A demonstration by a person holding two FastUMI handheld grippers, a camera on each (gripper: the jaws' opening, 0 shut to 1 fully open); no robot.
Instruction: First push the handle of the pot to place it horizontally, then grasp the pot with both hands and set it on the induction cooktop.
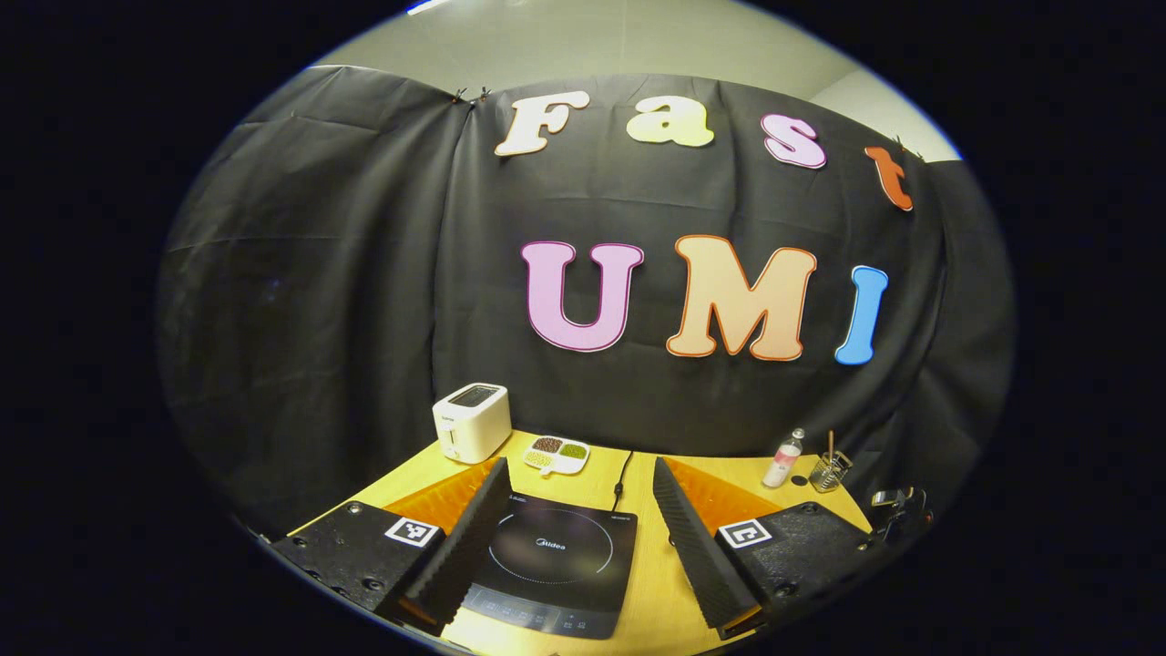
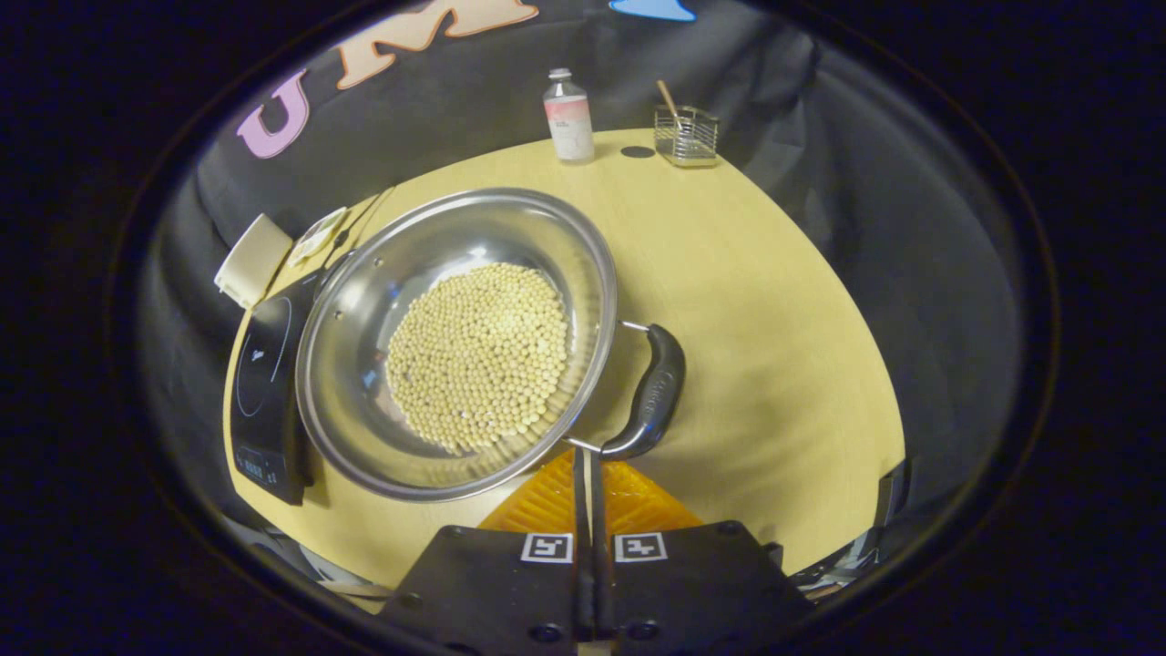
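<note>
A black cloth wall backs the yellow wooden table (image 2: pixel 774 301), and on it we see the steel pot (image 2: pixel 455 342), its floor covered with pale beans (image 2: pixel 478 355), standing just beside the induction cooktop (image 2: pixel 264 392), not yet on it. The pot's near dark handle (image 2: pixel 651 392) points toward our right gripper (image 2: pixel 590 474), and we judge the pot sits off the cooktop so the handle can first be pushed round to lie horizontally. The right gripper's fingers are pressed together with nothing between them, their tips just short of the handle's lower end; we cannot tell whether they touch it. A closed tip suits pushing.

In the left gripper view, our left gripper (image 1: pixel 578 510) hangs above the cooktop (image 1: pixel 556 560) with its fingers wide apart and nothing between them, probably waiting for the two-handed lift. A toaster (image 1: pixel 471 421), a divided dish (image 1: pixel 557 454), a bottle (image 1: pixel 783 460) and a wire holder (image 1: pixel 831 470) stand along the back edge.
</note>
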